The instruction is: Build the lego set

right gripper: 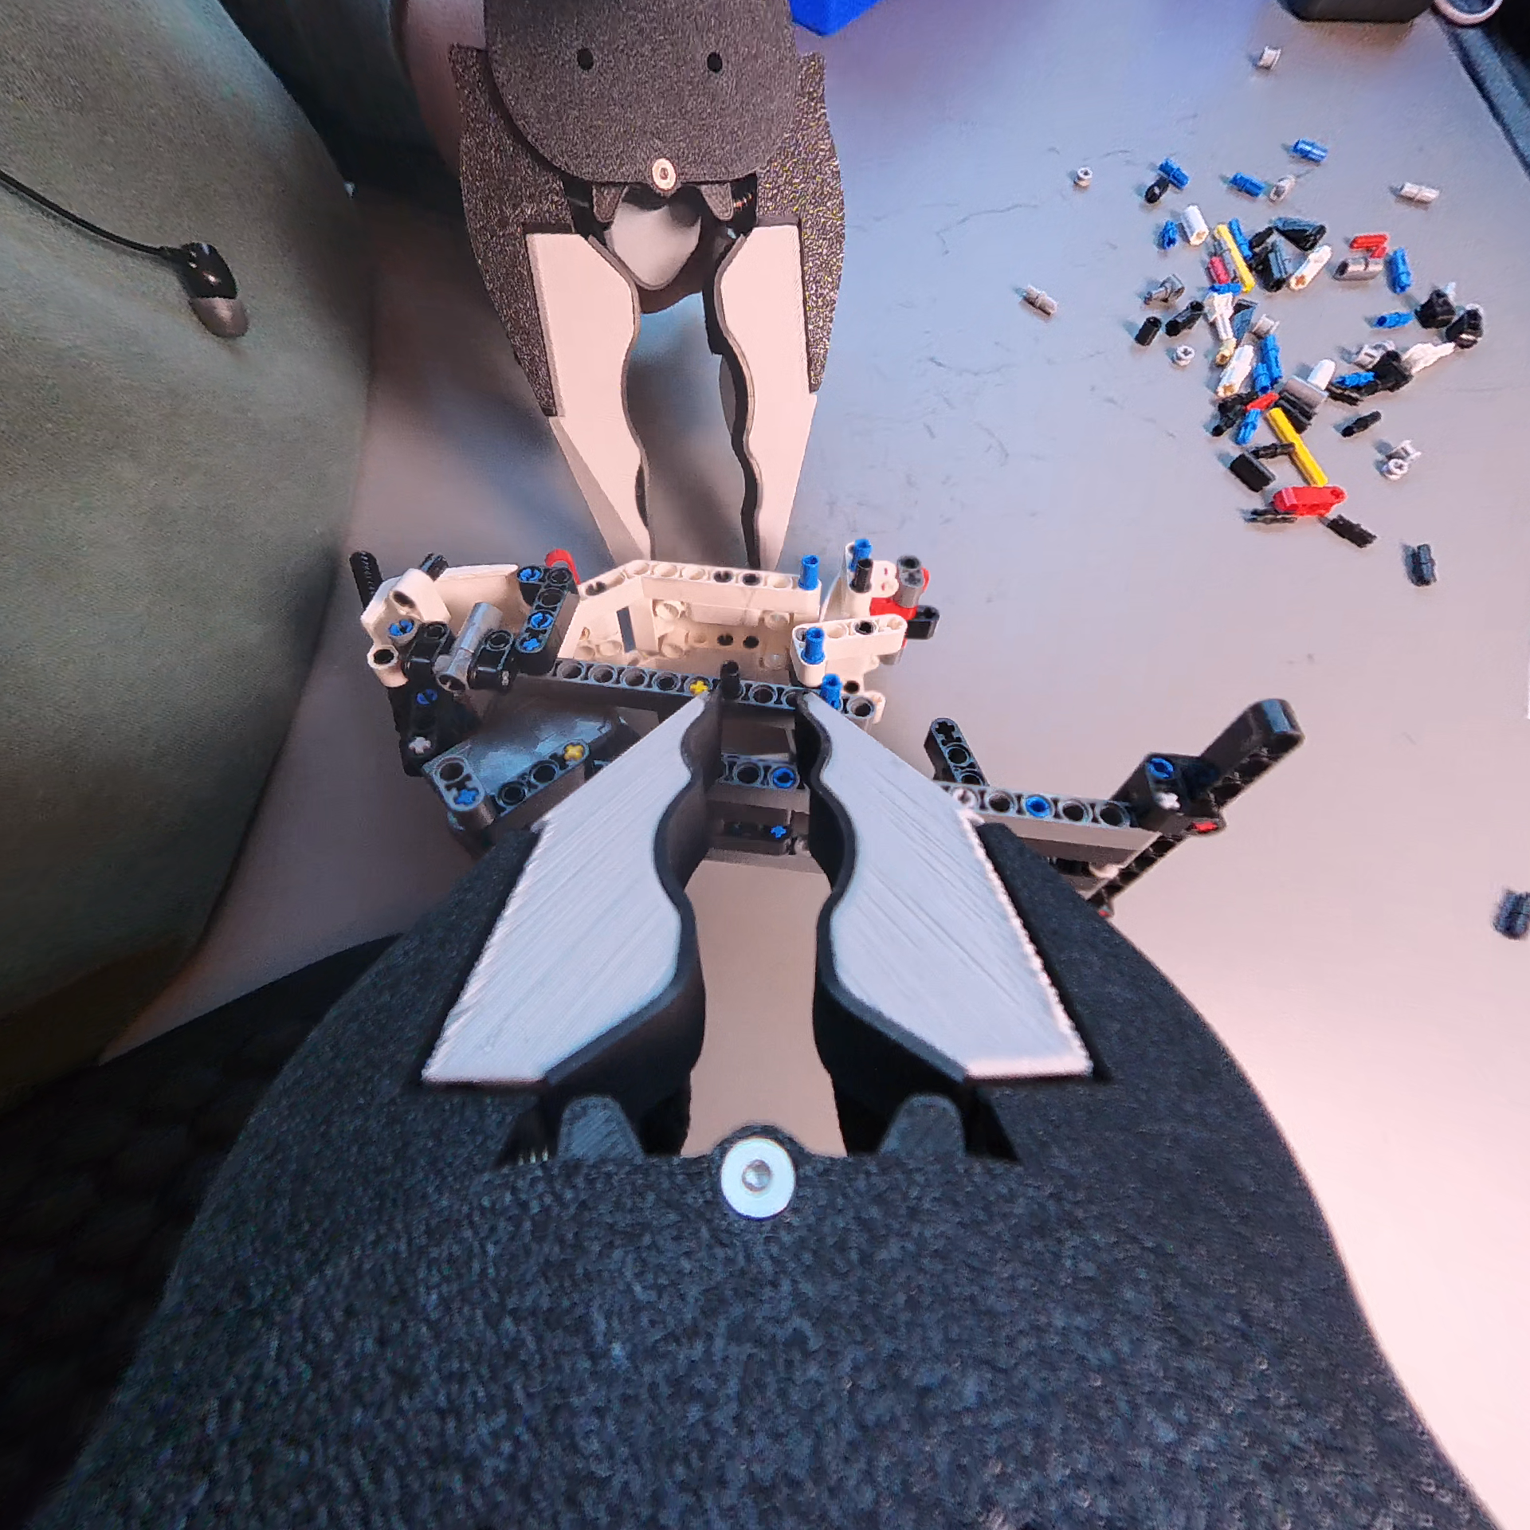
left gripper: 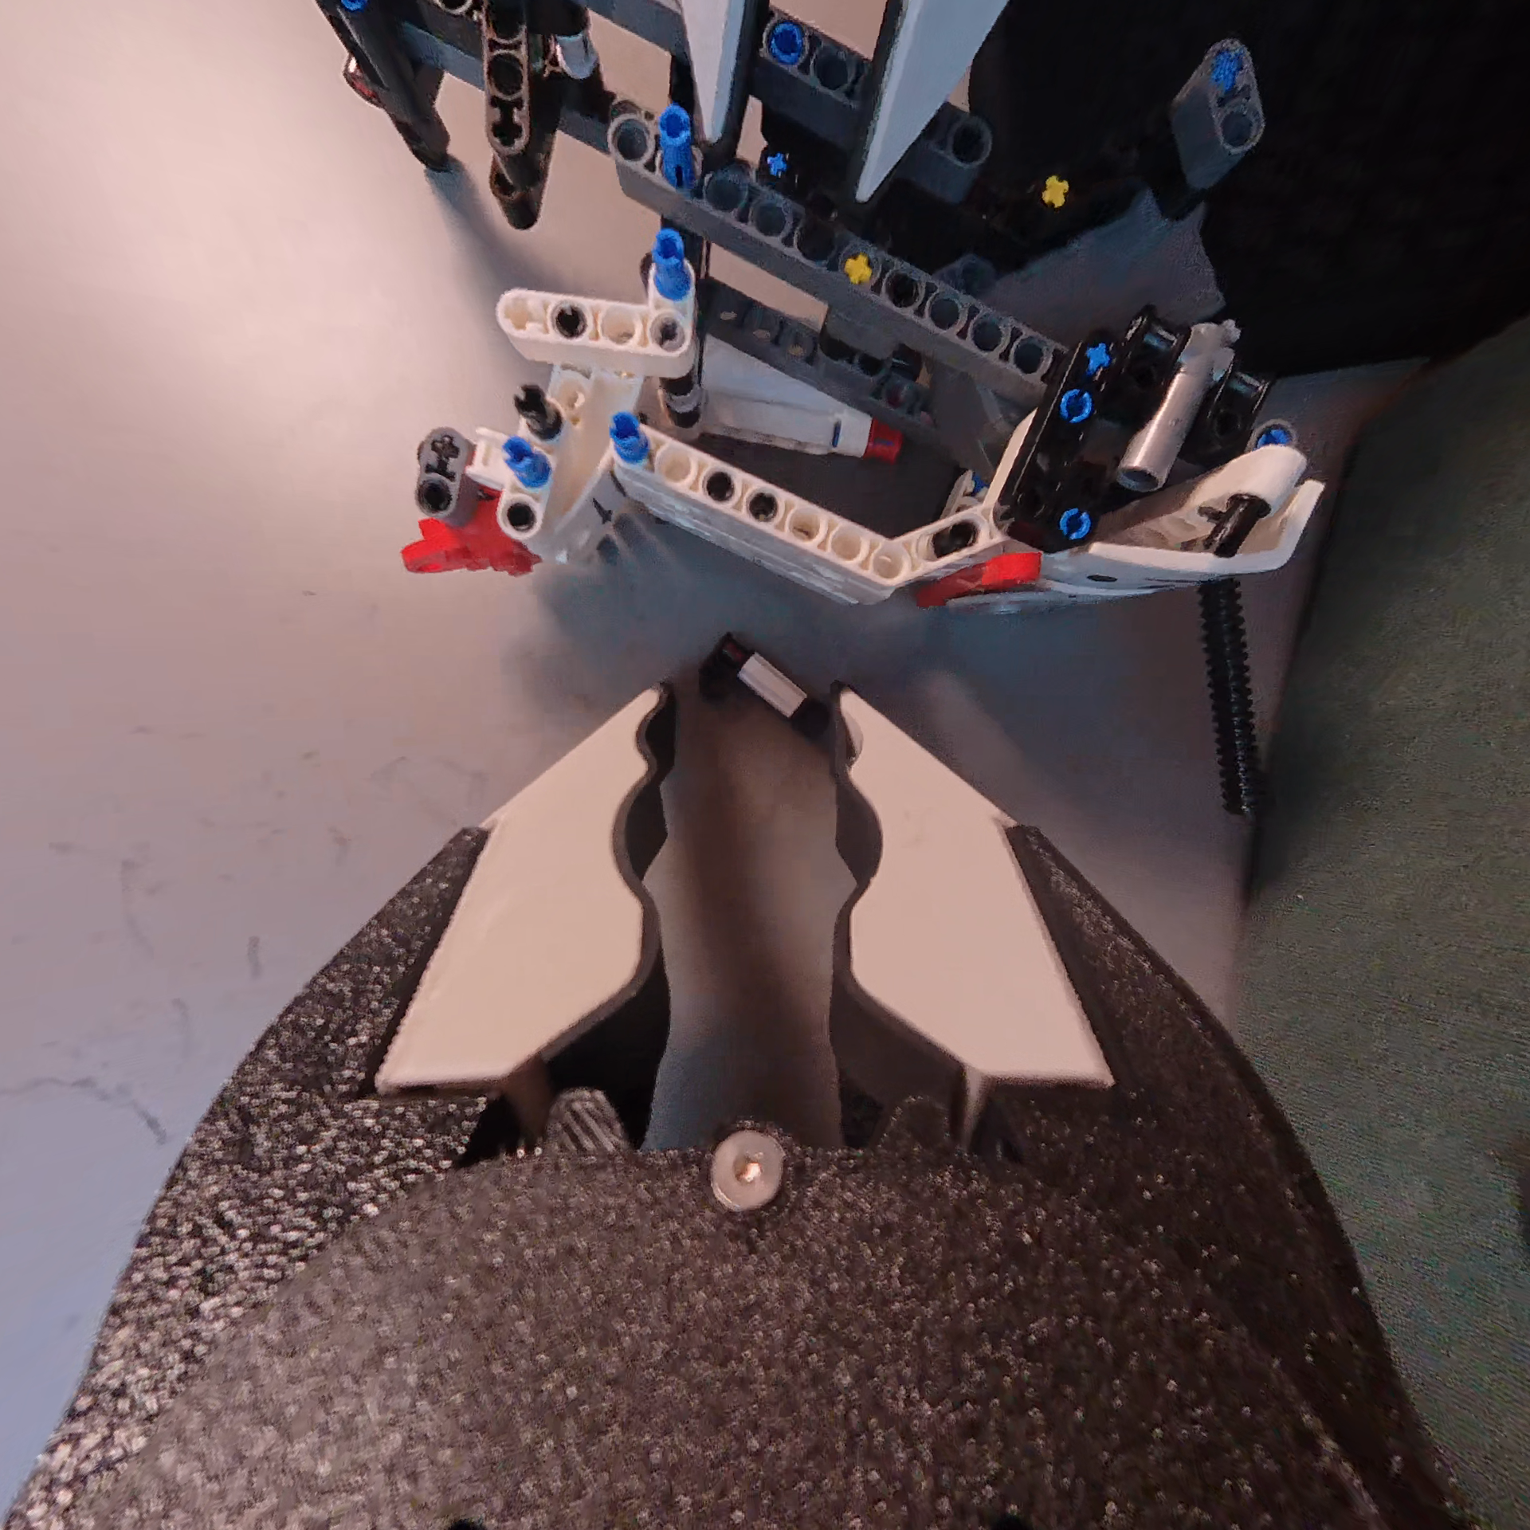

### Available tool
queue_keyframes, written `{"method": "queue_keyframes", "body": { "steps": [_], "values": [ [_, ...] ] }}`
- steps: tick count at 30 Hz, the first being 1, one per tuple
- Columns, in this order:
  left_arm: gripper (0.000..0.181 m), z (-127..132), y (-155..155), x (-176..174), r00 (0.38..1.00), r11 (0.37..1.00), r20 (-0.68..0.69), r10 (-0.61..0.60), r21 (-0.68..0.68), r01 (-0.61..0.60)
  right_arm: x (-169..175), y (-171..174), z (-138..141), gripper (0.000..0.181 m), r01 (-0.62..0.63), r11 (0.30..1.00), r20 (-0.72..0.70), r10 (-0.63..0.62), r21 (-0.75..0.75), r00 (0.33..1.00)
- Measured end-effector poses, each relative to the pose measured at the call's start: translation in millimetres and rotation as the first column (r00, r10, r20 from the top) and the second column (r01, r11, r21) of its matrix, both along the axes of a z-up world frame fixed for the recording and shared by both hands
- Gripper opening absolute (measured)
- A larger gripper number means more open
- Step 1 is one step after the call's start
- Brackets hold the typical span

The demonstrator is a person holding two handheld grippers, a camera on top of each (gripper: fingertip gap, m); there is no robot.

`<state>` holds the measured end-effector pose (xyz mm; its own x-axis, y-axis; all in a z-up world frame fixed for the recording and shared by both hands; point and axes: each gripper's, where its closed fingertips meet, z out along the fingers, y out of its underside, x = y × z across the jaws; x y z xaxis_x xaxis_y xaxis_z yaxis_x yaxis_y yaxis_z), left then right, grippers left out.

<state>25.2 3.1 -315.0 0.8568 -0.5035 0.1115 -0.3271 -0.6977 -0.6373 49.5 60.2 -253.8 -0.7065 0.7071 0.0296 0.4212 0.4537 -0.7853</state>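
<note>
Left gripper [left gripper: 752, 691] pinching a small black-and-white peg [left gripper: 766, 683], jaws partly apart. Right gripper [right gripper: 749, 712] gripping the model [right gripper: 662, 654] (grip unclear). Push peg in straight.

I see the half-built lego model [right gripper: 679, 662], white, grey and black with blue pins, lying flat on the table; loose pieces [right gripper: 1291, 331] scattered well right, possibly pins.

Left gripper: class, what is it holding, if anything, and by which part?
The left gripper pinches a small black-and-white lego piece between its fingertips, apparently by the piece's two ends.
</note>
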Motion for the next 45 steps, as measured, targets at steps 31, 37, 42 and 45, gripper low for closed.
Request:
{"method": "queue_keyframes", "body": {
  "steps": [31,37,42,45],
  "values": [
    [0.007,95.4,-0.6,-63.6,0.876,0.986,0.47,-0.11,0.163,0.036,-49.2,-23.1,44.7,0.022,-0.031,0.997,-0.24,0.013,-0.071,0.971],
    [0.007,136.5,1.8,-36.4,0.527,0.973,0.82,-0.224,0.16,0.164,-57.2,-31.9,76.6,0.028,-0.006,0.995,-0.445,0.049,0.097,0.894],
    [0.008,140.4,-0.3,-20.1,0.38,0.958,0.896,-0.232,0.143,0.248,-51.3,-39.6,79.2,0.02,-0.05,0.986,-0.45,0.117,0.157,0.885],
    [0.007,140.3,-0.9,-16.2,0.341,0.954,0.913,-0.225,0.135,0.267,-50.2,-43.6,75.5,0.01,-0.077,0.984,-0.425,0.14,0.163,0.894]
  ]
}}
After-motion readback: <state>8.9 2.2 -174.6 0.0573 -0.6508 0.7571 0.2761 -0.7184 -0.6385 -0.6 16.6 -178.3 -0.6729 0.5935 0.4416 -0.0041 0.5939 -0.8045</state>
